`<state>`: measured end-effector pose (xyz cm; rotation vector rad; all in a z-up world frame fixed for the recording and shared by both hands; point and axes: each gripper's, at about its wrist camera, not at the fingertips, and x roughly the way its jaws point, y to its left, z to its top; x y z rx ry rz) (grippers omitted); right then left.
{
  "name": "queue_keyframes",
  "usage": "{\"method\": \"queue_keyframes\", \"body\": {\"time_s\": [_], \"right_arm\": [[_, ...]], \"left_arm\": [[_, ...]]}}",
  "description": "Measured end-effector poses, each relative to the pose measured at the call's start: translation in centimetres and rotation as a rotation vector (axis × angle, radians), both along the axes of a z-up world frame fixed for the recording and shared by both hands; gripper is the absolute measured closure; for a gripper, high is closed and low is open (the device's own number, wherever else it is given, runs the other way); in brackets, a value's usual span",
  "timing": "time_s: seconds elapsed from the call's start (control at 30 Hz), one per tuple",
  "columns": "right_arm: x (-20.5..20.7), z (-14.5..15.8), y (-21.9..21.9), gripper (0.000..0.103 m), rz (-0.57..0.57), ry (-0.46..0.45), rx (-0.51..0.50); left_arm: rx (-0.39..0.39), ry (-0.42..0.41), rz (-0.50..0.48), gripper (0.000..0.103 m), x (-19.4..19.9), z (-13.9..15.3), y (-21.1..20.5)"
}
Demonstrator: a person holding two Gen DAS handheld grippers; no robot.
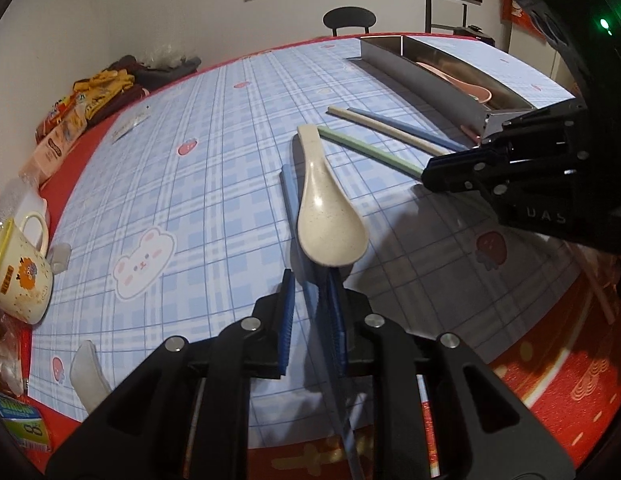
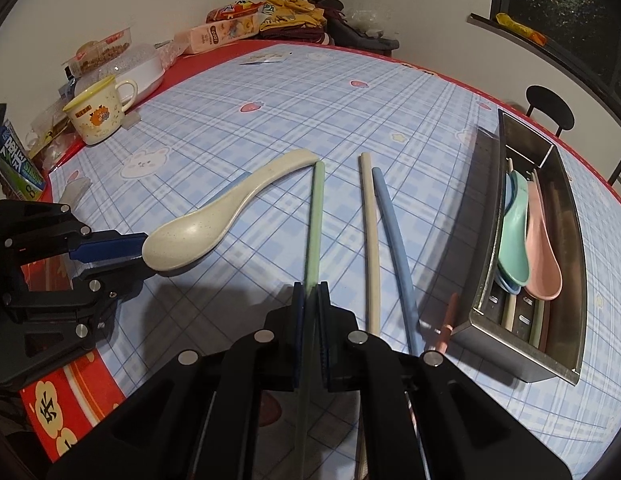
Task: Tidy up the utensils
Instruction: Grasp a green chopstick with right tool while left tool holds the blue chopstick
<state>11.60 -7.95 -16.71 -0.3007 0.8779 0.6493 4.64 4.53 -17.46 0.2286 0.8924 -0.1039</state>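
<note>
Utensils are lying partly sorted, partly loose on the bench (image 2: 390, 92).

Done so far, judging by the metal caddy (image 2: 566, 248) near the bench's right edge in the right wrist view:
- three spoons are sitting in it: a green spoon (image 2: 514, 232), a pink spoon (image 2: 542, 256) and a blue spoon (image 2: 506, 284), the last mostly hidden under the green one
- a few chopsticks are lying beneath them; the count is not readable

Left to do, loose or in hand:
- cream spoon (image 1: 330, 216), bowl end at the left gripper (image 1: 310, 280); its fingers are standing narrowly apart around a blue chopstick (image 1: 290, 196) that is running under the spoon, and whether they are pinching the stick or the spoon's rim I cannot tell
- green chopstick (image 2: 314, 220), clenched between the fingers of the right gripper (image 2: 310, 292), its far tip reaching the cream spoon's handle
- cream chopstick (image 2: 370, 240) and a second blue chopstick (image 2: 394, 232), side by side mid-bench, untouched
- pink chopstick (image 2: 446, 320), just beside the caddy's near corner, outside it

Count outside the caddy: one spoon, five chopsticks.

My judgement: spoons are nearly finished; the chopsticks are the bulk of the remaining work. A mug (image 2: 98, 116) and snack packets along the far-left edge are not part of the sorting.
</note>
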Motion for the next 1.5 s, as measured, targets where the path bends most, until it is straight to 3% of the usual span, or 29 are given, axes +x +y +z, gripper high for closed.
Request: {"method": "queue_keyframes", "body": {"time_s": [0.23, 0.5, 0.77, 0.93, 1.1, 1.3, 1.5], "right_arm": [[-0.3, -0.1, 0.1, 0.095, -0.003, -0.020, -0.008], [-0.5, -0.1, 0.6, 0.095, -0.001, -0.051, -0.034], [-0.7, -0.1, 0.7, 0.095, 0.004, -0.068, -0.047], [-0.7, -0.1, 0.6, 0.095, 0.005, -0.066, -0.035], [-0.8, -0.1, 0.5, 0.096, 0.005, -0.066, -0.027], [-0.8, -0.1, -0.1, 0.097, -0.007, -0.055, 0.005], [-0.7, 0.4, -1.3, 0.097, -0.033, -0.046, 0.076]], "left_arm": [[-0.004, -0.013, 0.010, 0.083, -0.2, 0.0, 0.0], [0.015, -0.018, -0.007, 0.092, -0.3, -0.1, -0.6], [-0.059, -0.011, 0.029, 0.093, -0.2, 0.1, 0.8], [-0.183, -0.014, 0.101, 0.093, -0.2, 0.4, 3.3], [-0.255, -0.049, 0.143, 0.093, -0.6, 1.0, 4.7], [-0.345, -0.078, 0.178, 0.093, -1.0, 1.4, 6.2], [-0.380, -0.088, 0.187, 0.093, -1.5, 1.5, 6.8]]}}
